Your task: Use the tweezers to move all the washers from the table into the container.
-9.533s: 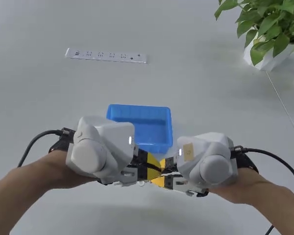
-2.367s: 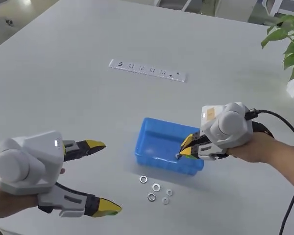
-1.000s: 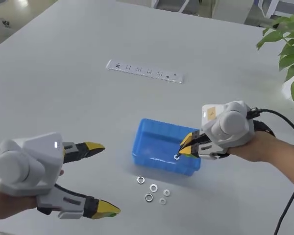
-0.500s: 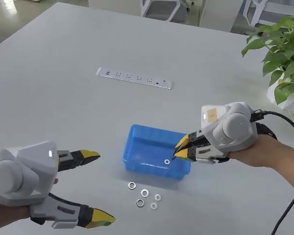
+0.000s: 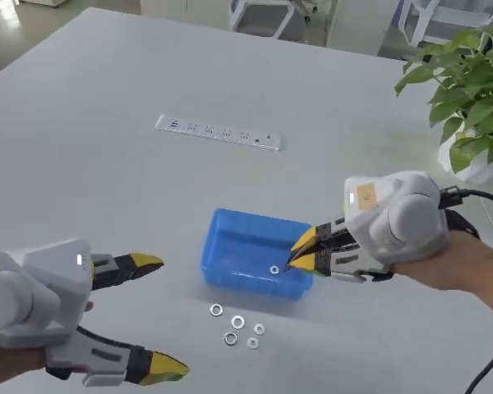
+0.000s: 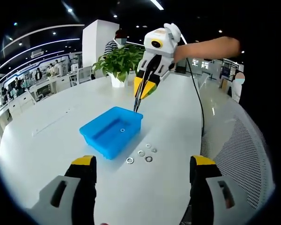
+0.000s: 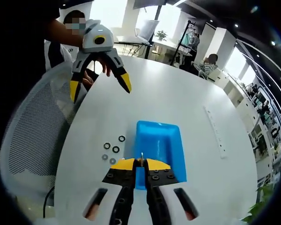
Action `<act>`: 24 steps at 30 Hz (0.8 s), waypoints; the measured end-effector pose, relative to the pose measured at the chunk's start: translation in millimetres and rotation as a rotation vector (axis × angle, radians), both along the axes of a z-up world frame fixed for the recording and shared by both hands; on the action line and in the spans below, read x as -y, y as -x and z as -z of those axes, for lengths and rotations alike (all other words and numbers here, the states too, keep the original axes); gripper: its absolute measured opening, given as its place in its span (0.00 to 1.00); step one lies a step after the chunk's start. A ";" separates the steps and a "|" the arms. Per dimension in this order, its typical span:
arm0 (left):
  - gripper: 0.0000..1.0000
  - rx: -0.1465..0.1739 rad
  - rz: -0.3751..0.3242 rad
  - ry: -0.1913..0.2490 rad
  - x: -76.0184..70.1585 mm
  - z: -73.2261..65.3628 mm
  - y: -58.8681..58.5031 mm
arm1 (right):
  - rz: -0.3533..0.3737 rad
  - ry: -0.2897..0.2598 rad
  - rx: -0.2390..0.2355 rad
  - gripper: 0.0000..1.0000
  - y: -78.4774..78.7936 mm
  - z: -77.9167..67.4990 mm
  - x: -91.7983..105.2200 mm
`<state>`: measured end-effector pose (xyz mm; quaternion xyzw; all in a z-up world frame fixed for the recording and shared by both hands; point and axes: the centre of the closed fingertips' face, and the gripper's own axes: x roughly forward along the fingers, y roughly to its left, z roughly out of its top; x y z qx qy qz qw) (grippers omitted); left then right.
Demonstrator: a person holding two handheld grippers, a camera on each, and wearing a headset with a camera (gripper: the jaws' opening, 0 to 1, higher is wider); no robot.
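A blue container sits mid-table with one washer lying on its floor. Several more washers lie loose on the table just in front of it. My right gripper hovers over the container's right end, shut on thin tweezers whose tip points down into it. The right gripper view shows the tweezers between the closed jaws above the container, washers to its left. My left gripper is held wide open near the table's front left, with nothing in it; the container lies ahead of it.
A white power strip lies farther back on the table. A potted plant stands at the right rear corner. A mesh chair sits by the table's near edge. People stand in the background of the gripper views.
The washer that hung at the tweezers' tip over the container's front rim now lies on the container's floor, apart from the tip. The head camera has shifted; the left gripper stays open.
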<state>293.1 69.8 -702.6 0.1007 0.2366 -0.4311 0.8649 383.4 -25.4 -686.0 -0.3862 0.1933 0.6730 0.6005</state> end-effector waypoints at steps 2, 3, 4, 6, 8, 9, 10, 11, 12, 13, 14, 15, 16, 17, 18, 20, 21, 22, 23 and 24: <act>0.87 0.000 0.000 0.000 0.6 0.3 0.0 | 0.000 -0.006 -0.002 0.08 4.4 0.1 0.3; 0.87 0.000 0.001 -0.001 0.9 0.4 0.0 | -0.001 -0.007 0.000 0.08 7.4 0.8 0.5; 0.87 0.001 0.002 -0.001 1.3 0.4 0.1 | -0.002 -0.008 0.000 0.08 8.9 1.3 0.6; 0.87 0.003 0.003 0.000 2.2 0.1 0.0 | -0.001 -0.012 -0.007 0.08 13.4 3.6 1.5; 0.87 0.004 0.002 0.002 2.9 -0.1 -0.3 | -0.004 -0.008 -0.011 0.08 18.8 7.2 2.6; 0.87 0.004 0.002 0.001 2.9 0.0 -0.6 | -0.006 -0.007 -0.015 0.08 21.5 8.4 2.8; 0.87 0.004 0.002 0.002 3.3 0.0 -0.5 | -0.009 -0.006 -0.019 0.08 24.9 10.6 3.0; 0.87 0.004 0.002 0.002 3.4 -0.1 -0.7 | -0.010 -0.006 -0.020 0.08 26.8 11.9 3.1; 0.87 0.004 0.002 0.001 3.5 0.1 -0.7 | -0.012 -0.008 -0.028 0.08 29.8 13.8 2.8; 0.87 0.004 0.003 0.001 3.5 0.0 -0.8 | -0.014 -0.008 -0.032 0.08 32.1 15.5 2.7; 0.87 0.004 0.003 0.003 3.8 -0.2 -0.7 | -0.016 -0.008 -0.032 0.08 34.5 18.1 2.0; 0.87 0.005 0.003 0.003 3.8 -0.2 -0.8 | -0.019 -0.008 -0.036 0.08 37.0 19.8 1.5; 0.87 0.005 0.004 0.002 3.3 0.5 -0.7 | -0.022 -0.005 -0.041 0.08 39.8 22.7 0.9; 0.87 0.005 0.004 0.002 3.2 0.6 -0.7 | -0.026 -0.003 -0.042 0.08 41.9 25.1 0.4; 0.87 0.005 0.005 0.002 3.0 0.8 -0.8 | -0.030 0.002 -0.045 0.08 43.5 27.4 0.3; 0.87 0.005 0.006 0.000 2.4 1.5 -0.6 | -0.042 0.014 -0.048 0.08 48.1 32.9 0.3; 0.87 0.005 0.006 0.001 2.5 1.3 -0.5 | -0.045 0.015 -0.049 0.08 49.6 34.5 0.0; 0.87 0.005 0.007 0.001 2.7 1.2 -0.2 | -0.047 0.017 -0.054 0.08 51.0 36.3 -0.3; 0.87 0.005 0.009 -0.001 2.6 1.5 0.0 | -0.053 0.019 -0.053 0.08 52.9 39.0 -0.7; 0.87 0.005 0.009 -0.002 2.8 1.6 0.3 | -0.053 0.021 -0.056 0.08 53.6 40.6 -1.0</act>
